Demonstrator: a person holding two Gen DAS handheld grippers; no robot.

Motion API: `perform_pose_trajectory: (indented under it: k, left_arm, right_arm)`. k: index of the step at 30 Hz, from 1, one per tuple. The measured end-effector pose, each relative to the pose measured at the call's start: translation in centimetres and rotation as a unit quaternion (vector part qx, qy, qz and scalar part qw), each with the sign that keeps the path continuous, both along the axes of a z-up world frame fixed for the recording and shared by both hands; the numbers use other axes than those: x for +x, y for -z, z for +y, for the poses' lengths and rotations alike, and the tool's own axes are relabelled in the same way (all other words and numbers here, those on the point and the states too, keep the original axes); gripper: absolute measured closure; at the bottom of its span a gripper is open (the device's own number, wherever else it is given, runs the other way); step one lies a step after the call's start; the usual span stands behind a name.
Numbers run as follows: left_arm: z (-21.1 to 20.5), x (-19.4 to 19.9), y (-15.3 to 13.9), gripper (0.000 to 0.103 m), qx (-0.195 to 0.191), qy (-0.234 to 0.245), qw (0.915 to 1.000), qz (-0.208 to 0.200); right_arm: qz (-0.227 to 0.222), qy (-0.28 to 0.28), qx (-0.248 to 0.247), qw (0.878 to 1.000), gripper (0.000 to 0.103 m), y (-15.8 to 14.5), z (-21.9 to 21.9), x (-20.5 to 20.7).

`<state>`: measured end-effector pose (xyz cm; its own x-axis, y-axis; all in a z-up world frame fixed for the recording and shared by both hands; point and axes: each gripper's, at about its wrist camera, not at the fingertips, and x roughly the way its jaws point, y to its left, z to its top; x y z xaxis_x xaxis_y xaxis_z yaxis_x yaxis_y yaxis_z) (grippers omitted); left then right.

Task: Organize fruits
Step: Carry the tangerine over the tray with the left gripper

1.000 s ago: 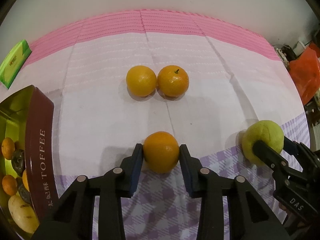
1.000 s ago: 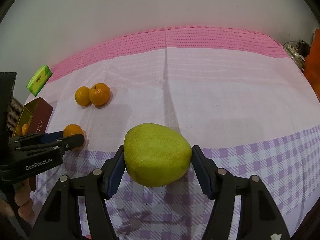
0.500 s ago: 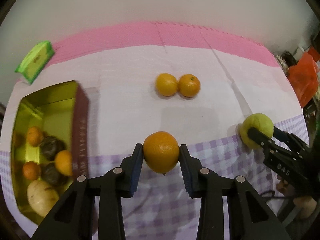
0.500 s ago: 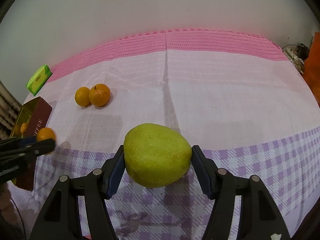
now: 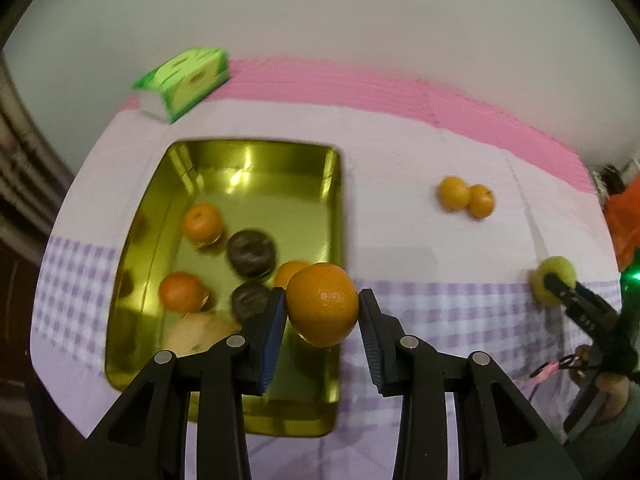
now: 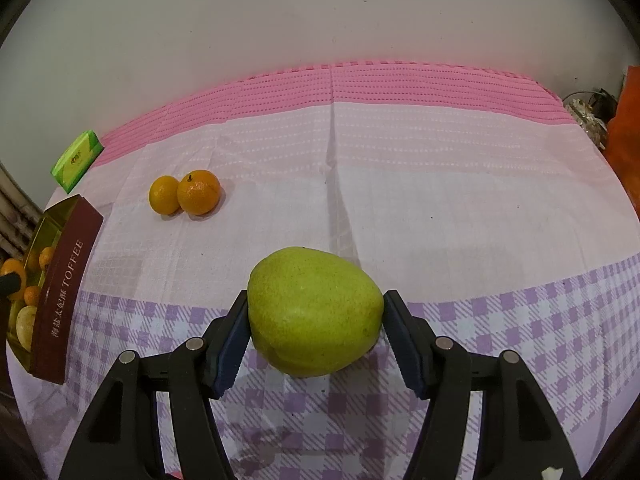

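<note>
**Orange over the tin, pear held on the other side**

The left gripper (image 5: 322, 312) has its two blue pads clamped on an orange (image 5: 322, 309), holding it up over the right-hand edge of the gold toffee tin (image 5: 256, 168). The tin sits open on the tablecloth (image 5: 400, 160) and already has fruit in it: a few small oranges (image 5: 202, 222), two dark round fruits (image 5: 251, 253) and something pale near the front that's too blurry to name. This view is a bit smeared overall.

The right gripper (image 6: 316, 314) is closed just as snugly on a big green pear (image 6: 314, 312), lifted a little above the purple checked part of the cloth, well to the right of the tin.

Two loose oranges (image 6: 185, 194) sit touching each other out on the pale pink middle of the cloth, apart from both grippers. A green box (image 5: 184, 80) lies beyond the tin at the far edge, near the wall.
</note>
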<state>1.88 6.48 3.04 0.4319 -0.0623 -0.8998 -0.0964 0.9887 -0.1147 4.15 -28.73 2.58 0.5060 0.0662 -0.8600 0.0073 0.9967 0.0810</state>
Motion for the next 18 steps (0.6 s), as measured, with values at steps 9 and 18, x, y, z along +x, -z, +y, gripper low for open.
perform_pose_trajectory:
  k: [9, 18]
  left_arm:
    - [1.2, -1.1, 2.9, 0.066, -0.007, -0.015, 0.9993, 0.032]
    - [1.7, -1.0, 4.1, 0.066, -0.003, -0.019, 0.9986, 0.049]
  right_arm:
    - [-0.002, -0.002, -0.006, 1.0, 0.042, 0.1, 0.2, 0.0]
    - [-0.003, -0.001, -0.005, 1.0, 0.042, 0.2, 0.2, 0.0]
